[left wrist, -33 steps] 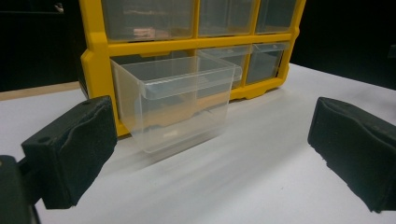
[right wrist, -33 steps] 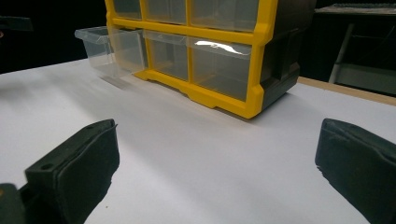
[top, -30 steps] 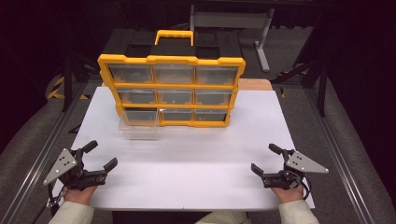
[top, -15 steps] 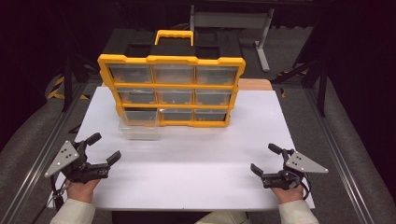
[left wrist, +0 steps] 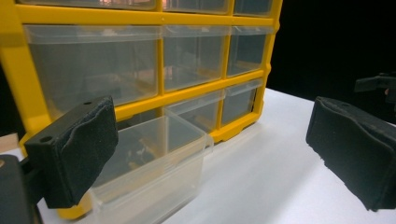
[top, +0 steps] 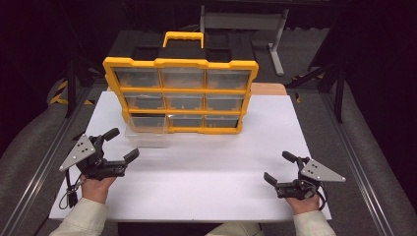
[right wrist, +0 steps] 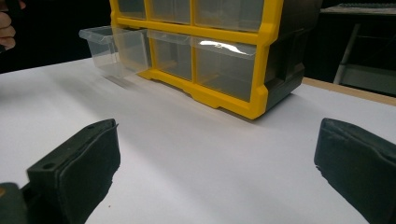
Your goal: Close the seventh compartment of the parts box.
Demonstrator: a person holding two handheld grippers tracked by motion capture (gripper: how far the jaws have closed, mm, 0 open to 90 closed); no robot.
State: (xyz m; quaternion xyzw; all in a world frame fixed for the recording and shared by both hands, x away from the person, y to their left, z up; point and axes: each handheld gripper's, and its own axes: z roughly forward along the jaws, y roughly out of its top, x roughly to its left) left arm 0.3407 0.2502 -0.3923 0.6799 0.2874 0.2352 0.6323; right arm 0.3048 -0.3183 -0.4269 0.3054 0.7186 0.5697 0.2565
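1. Right gripper (top: 276, 167) near the board's (top: 206, 196) front right corner, jaws spread wide, nothing between them, touching nothing visible but the holding hand (top: 302, 204).
2. Right hand low at the front edge, sleeve entering from below, jaws aimed up-left across the board.
3. Left gripper (top: 123, 145) near the front left edge, jaws likewise wide apart and empty, pointed at the drawer (top: 146, 132) and near it, not touching.
4. Left hand (top: 96, 189) under the gripper's body, grey plate tilted up to the left, cable hanging off the board's left edge.
5. In the left gripper view, drawer (left wrist: 154, 172) seen between the spread pads (left wrist: 79, 149), close ahead.
6. Clear drawer pulled out of the bottom-left slot of the cabinet (top: 181, 93), resting on the board just in front of it; small contents faintly visible, too blurred to name.
7. Yellow cabinet standing upright at the board's back edge, other eight drawers pushed in.
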